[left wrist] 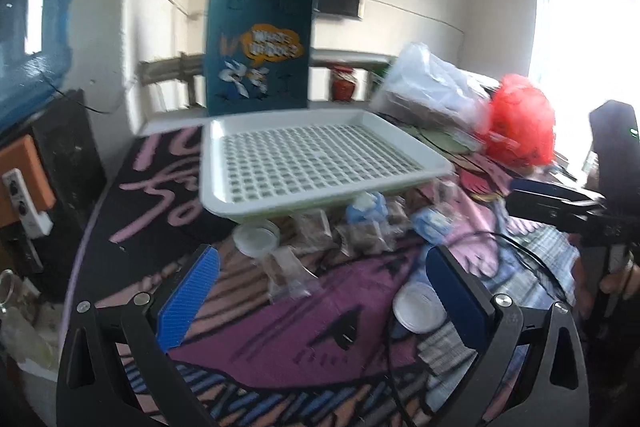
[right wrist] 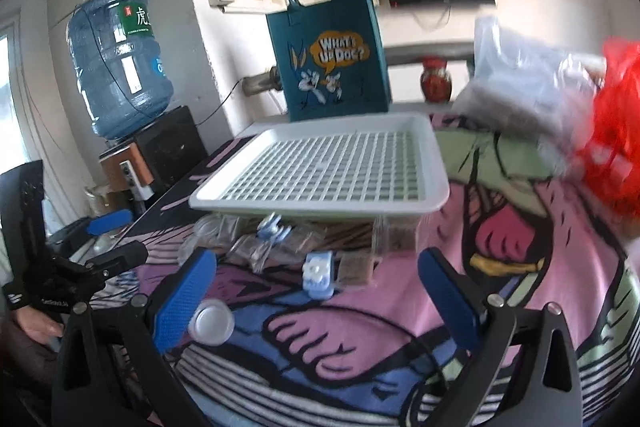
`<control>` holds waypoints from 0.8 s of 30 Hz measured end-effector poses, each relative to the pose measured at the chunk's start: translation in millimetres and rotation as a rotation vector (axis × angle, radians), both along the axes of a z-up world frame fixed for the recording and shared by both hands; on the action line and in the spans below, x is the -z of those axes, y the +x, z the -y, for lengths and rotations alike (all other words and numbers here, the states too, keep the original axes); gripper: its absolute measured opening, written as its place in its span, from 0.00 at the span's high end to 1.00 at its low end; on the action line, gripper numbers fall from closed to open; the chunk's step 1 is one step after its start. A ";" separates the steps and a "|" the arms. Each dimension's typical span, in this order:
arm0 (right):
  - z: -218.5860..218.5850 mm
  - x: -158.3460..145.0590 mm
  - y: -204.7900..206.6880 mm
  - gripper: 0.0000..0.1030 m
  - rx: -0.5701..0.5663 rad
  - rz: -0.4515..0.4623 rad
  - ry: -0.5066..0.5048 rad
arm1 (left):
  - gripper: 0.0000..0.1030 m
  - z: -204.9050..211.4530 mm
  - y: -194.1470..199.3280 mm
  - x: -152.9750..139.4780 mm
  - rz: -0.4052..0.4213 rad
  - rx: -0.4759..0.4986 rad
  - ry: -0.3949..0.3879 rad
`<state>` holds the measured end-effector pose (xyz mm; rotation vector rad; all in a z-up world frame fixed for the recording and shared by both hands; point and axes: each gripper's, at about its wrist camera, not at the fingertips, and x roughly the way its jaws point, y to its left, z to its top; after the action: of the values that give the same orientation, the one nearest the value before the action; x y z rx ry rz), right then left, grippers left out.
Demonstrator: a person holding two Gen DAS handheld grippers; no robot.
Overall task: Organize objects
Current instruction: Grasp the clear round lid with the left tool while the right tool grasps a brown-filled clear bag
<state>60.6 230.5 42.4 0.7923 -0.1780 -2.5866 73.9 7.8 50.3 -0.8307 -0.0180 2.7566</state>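
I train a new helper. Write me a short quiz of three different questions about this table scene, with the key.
1. True or false: the white tray already holds several items.
2. Which stands behind the tray? A) a teal tote bag B) a red bucket C) a lamp
3. Fill in: both the left gripper and the right gripper are ____ and hold nothing.

Key: 1 false, the tray looks empty; 2 A; 3 open.

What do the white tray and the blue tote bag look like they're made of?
Tray: likely moulded plastic, white and smooth, judging by its even grid of holes and rounded rim. Tote bag: probably matte felt or non-woven fabric, as it stands stiffly upright with a printed cartoon; blur leaves the weave unclear.
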 end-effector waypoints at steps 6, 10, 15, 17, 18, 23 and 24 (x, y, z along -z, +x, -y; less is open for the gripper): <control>-1.7 3.4 4.8 0.02 -0.033 0.055 0.064 | 0.00 -29.4 5.2 8.2 0.058 0.153 -0.047; 1.7 5.0 -6.0 0.08 -0.034 0.079 0.099 | 0.03 -54.5 10.6 11.5 0.078 0.278 -0.089; 3.8 12.1 -18.3 0.14 -0.039 0.118 0.123 | 0.17 -65.2 6.5 19.5 0.130 0.331 -0.099; 2.1 14.9 -21.6 0.14 -0.037 0.133 0.118 | 0.20 -66.2 3.2 21.3 0.147 0.335 -0.096; 0.5 15.7 -24.6 0.15 -0.027 0.139 0.119 | 0.22 -66.5 1.8 21.9 0.150 0.337 -0.092; -6.8 18.0 -45.9 0.20 0.020 0.178 0.106 | 0.36 -71.8 -3.6 25.8 0.182 0.371 -0.104; -6.6 19.0 -50.4 0.21 0.027 0.184 0.113 | 0.37 -72.3 -6.3 28.2 0.194 0.372 -0.107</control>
<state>10.2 237.1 23.4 1.0762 -0.0979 -2.5660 67.6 80.2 22.1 -1.0115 0.2262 2.3392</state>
